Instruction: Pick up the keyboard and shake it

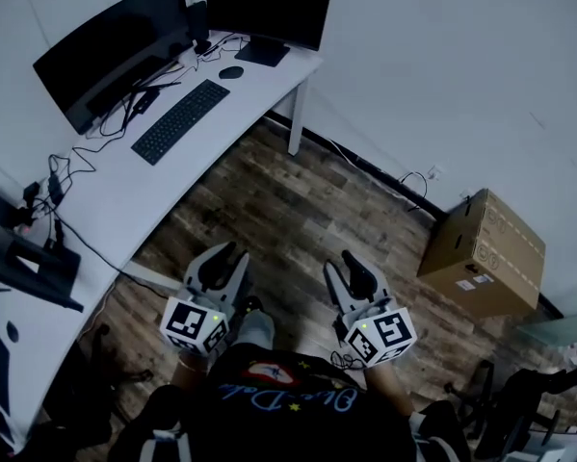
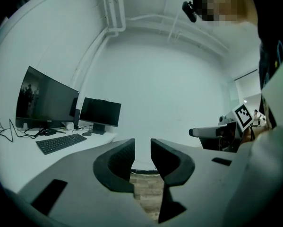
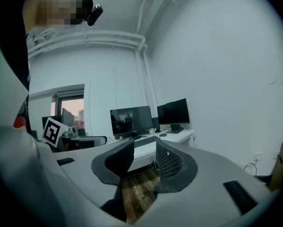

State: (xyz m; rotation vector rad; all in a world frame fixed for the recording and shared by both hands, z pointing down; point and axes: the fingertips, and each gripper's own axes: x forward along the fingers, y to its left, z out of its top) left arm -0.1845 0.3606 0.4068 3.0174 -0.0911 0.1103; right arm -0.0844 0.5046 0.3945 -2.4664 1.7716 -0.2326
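Keyboard lies flat on the white desk, just in front of the curved monitor, and nothing is touching it. It's well apart from both grippers.

The person stands back on the wood floor with both grippers level in front of the body, aimed roughly deskward. Reads as an approach stance; pickup not started.

Left gripper: jaws a narrow gap apart, nothing between them.
Right gripper: jaws a bit wider, also empty, only floor showing through the gap.

The keyboard is long, so my guess is one gripper per end, hence both held ready.

Count:
- 1 keyboard
- 1 mouse
- 2 monitors (curved, plus a flat monitor)
- 2 grippers
- 1 cardboard box by the wall
- Loose cables on the desk: can't count them
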